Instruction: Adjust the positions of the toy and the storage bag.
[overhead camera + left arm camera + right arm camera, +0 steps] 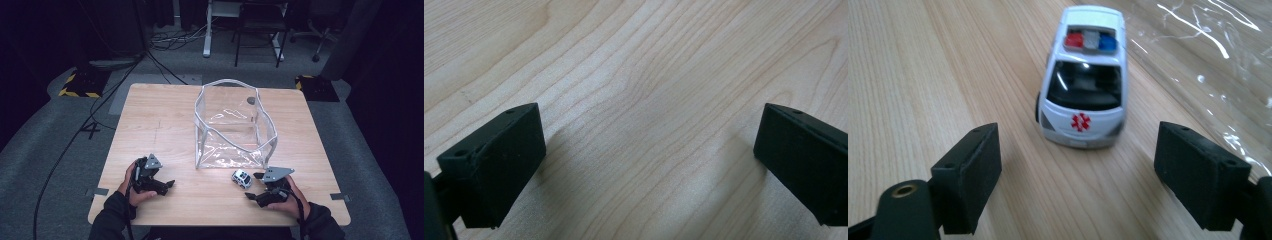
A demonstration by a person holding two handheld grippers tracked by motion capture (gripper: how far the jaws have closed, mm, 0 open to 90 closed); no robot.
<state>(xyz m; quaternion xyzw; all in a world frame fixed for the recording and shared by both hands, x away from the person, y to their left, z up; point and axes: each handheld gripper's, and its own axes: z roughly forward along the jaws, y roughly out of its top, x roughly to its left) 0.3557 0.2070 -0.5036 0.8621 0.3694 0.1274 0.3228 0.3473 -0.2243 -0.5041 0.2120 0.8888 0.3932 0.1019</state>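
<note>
Wide-open right claw (1078,170) faces the small white toy ambulance (1085,80) near the wooden surface's (160,125) front edge, untouched; left claw (649,155) also gapes, empty.

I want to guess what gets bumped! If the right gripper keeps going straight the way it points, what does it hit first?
Most likely the toy ambulance car. It stands on the wooden table straight ahead of the open right gripper, lined up with the gap between its jaws. The clear plastic bag lies beyond it and off to one side.
</note>
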